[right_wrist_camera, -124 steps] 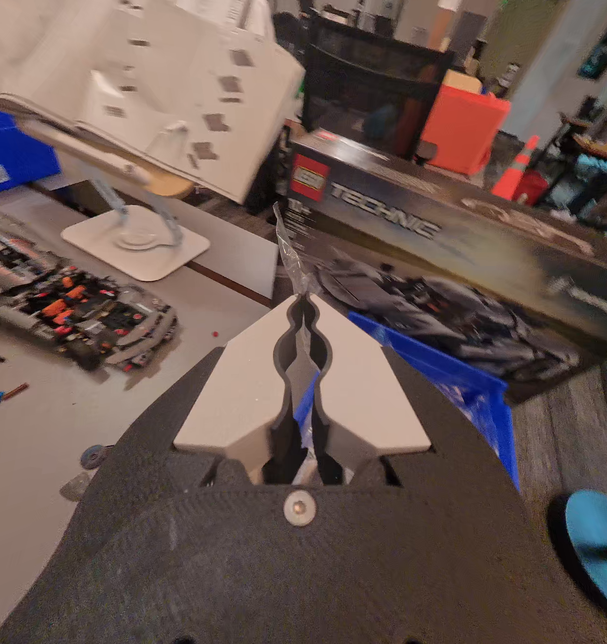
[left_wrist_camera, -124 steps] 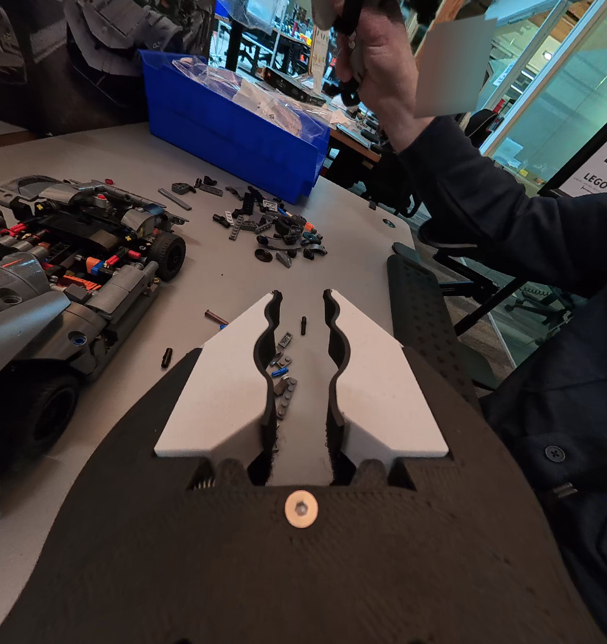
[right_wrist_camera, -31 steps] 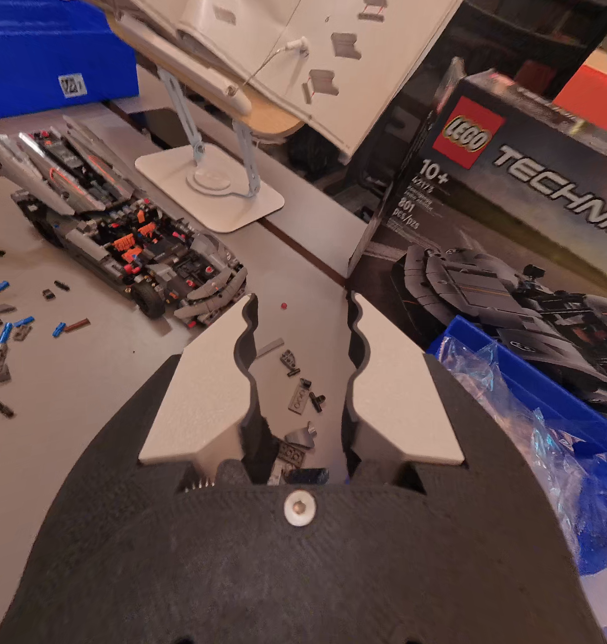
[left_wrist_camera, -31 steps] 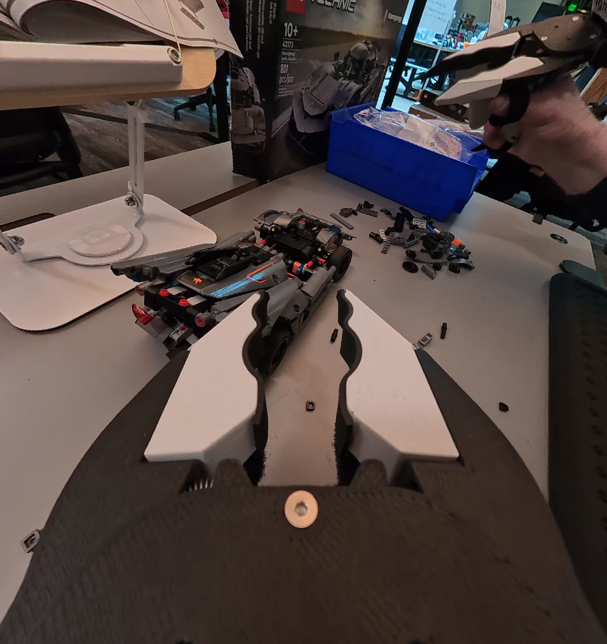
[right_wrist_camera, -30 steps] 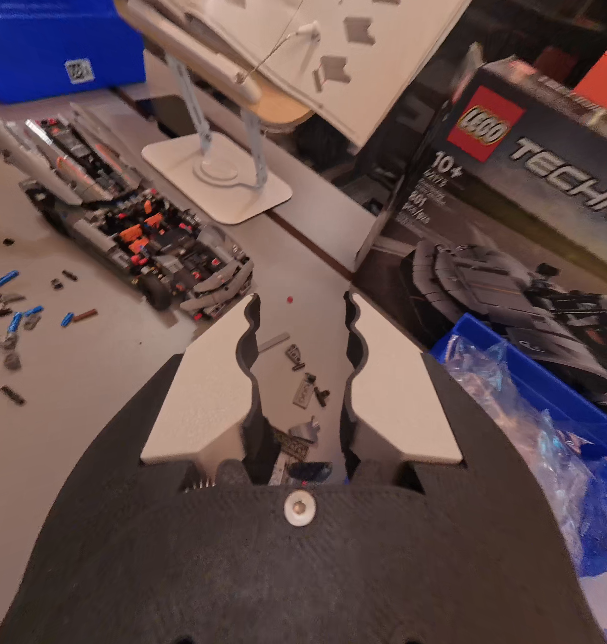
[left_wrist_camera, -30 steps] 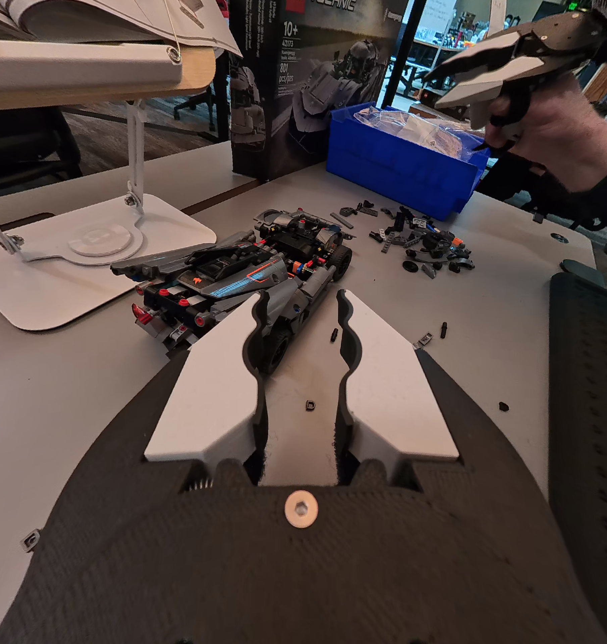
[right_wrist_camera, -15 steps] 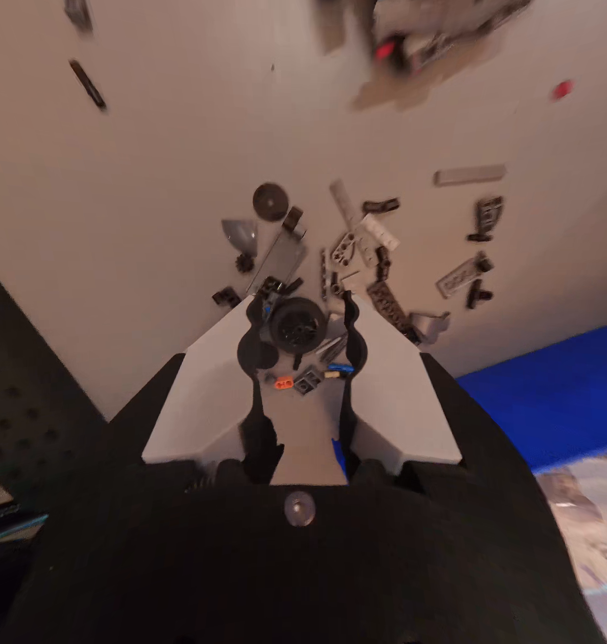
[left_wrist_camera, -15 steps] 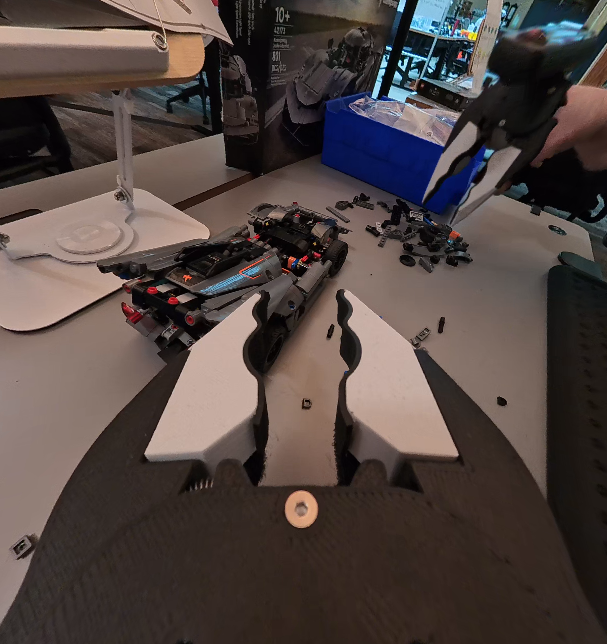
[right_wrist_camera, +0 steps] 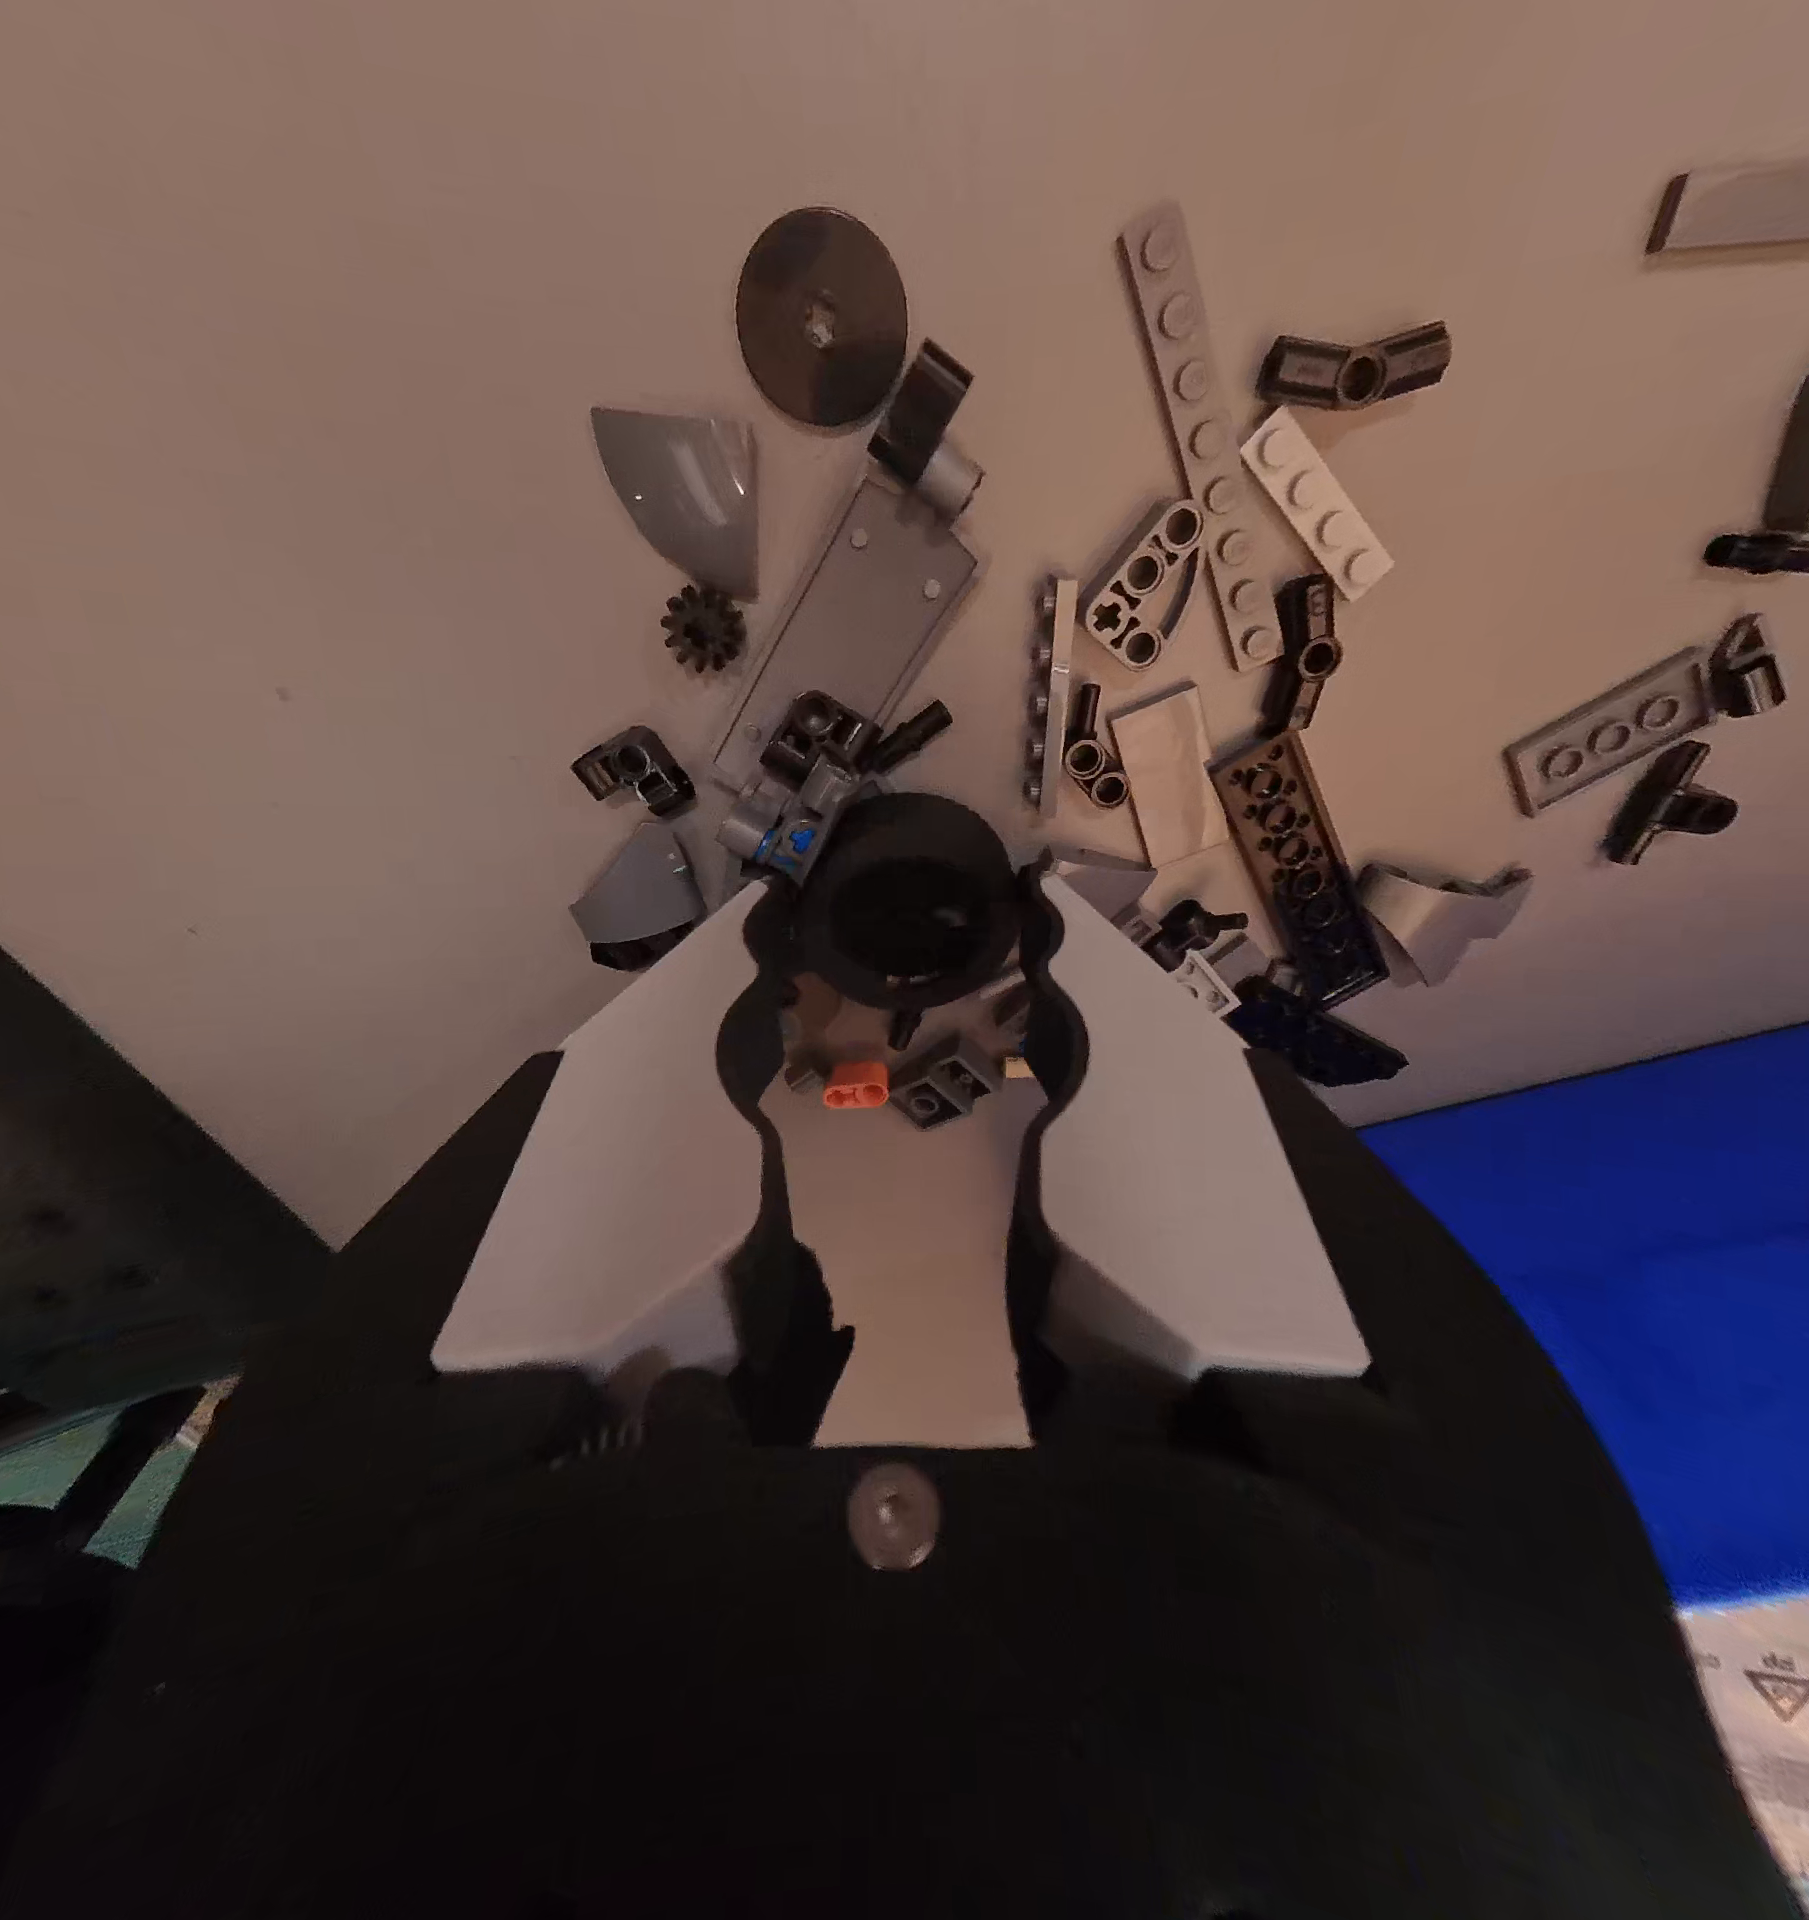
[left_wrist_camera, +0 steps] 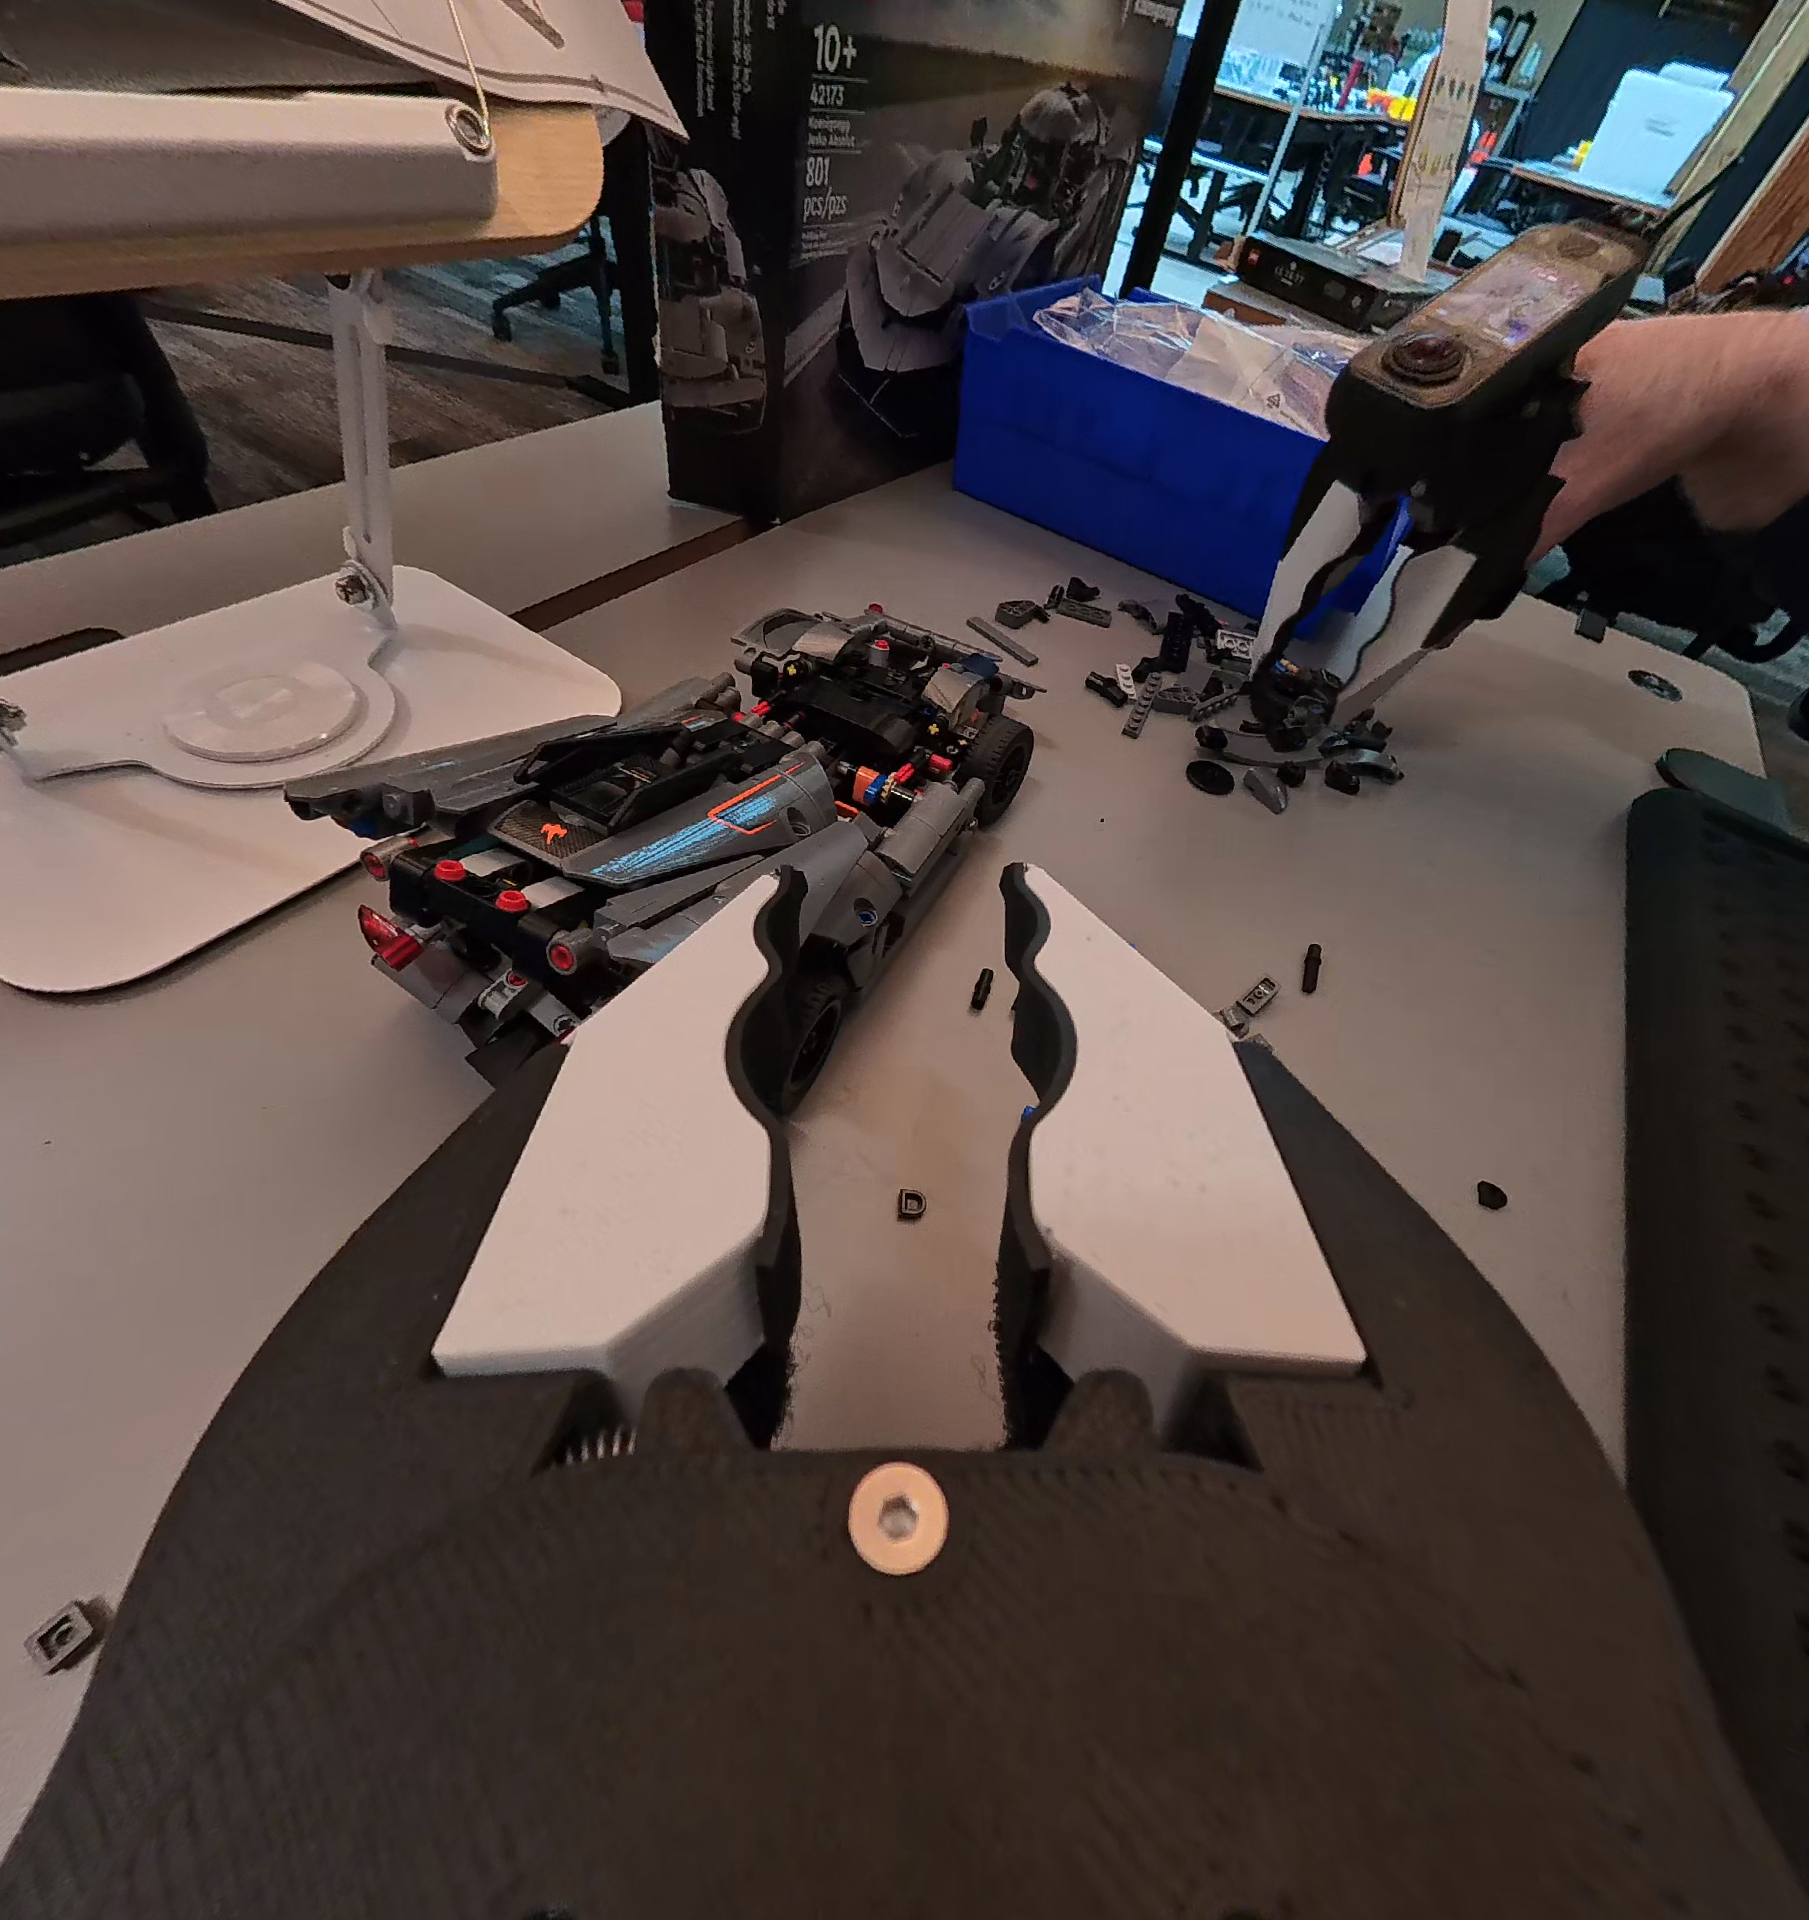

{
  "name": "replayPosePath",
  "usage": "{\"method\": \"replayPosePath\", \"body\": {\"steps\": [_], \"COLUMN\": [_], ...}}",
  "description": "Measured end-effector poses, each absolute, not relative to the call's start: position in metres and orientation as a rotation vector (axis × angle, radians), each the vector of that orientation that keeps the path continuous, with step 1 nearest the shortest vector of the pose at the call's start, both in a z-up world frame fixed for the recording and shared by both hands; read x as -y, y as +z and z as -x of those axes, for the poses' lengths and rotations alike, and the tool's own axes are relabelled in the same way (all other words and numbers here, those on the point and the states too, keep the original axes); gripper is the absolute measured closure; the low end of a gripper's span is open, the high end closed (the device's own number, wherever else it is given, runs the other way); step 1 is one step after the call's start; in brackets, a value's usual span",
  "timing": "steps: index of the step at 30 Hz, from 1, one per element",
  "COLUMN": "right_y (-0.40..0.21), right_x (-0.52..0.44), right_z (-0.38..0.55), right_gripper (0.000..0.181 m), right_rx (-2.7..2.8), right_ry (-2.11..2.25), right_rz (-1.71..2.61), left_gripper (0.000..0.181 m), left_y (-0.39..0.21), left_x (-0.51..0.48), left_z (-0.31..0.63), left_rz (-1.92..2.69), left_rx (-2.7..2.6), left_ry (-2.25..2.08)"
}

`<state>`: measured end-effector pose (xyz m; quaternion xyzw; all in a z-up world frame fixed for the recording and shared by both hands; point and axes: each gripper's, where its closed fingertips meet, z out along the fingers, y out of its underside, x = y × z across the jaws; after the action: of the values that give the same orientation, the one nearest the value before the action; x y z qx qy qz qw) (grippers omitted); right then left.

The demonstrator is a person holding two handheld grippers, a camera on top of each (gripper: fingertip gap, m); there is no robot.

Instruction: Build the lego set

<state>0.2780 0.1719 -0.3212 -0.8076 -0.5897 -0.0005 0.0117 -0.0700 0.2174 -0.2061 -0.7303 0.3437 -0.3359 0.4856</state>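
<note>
Reaching down into the pile of loose pieces, we are setting the right tongs on either side of a black wheel, the prongs spread apart with the tyre sitting between their tips; whether they are touching it yet we cannot tell. In the left wrist view the same right tongs are pointing steeply down at the pile, just in front of the blue bin with its clear plastic bags. We are holding the left tongs low over the table, parted and gripping nothing, with a tiny black piece lying on the table between the prongs. Just beyond their tips the partly built grey and black car is sitting on the table, its rear wheel showing beside the left prong. Behind the car we are seeing the white stand carrying the open booklet, and the set's box is standing upright next to the bin.
</note>
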Motion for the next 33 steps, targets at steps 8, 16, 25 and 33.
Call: {"method": "replayPosePath", "body": {"steps": [8,16,25,33], "right_y": [-0.318,-0.272,-0.252,-0.284], "right_x": [-0.173,-0.188,-0.153,-0.102], "right_z": [-0.278,-0.249,-0.178,-0.147], "right_gripper": [0.140,0.141,0.140,0.141], "right_rx": [1.831,1.715,1.844,2.185], "right_ry": [0.025,0.102,0.391,0.369], "right_rz": [2.507,2.304,2.062,2.007], "left_gripper": [0.144,0.144,0.144,0.143], "left_y": [-0.205,-0.199,-0.199,-0.201], "left_x": [-0.218,-0.222,-0.226,-0.221], "left_z": [0.071,0.077,0.082,0.076], "left_rz": [1.776,1.761,1.764,1.760], "left_rx": [-0.834,-0.806,-0.792,-0.857], "left_ry": [-0.816,-0.797,-0.758,-0.724]}}
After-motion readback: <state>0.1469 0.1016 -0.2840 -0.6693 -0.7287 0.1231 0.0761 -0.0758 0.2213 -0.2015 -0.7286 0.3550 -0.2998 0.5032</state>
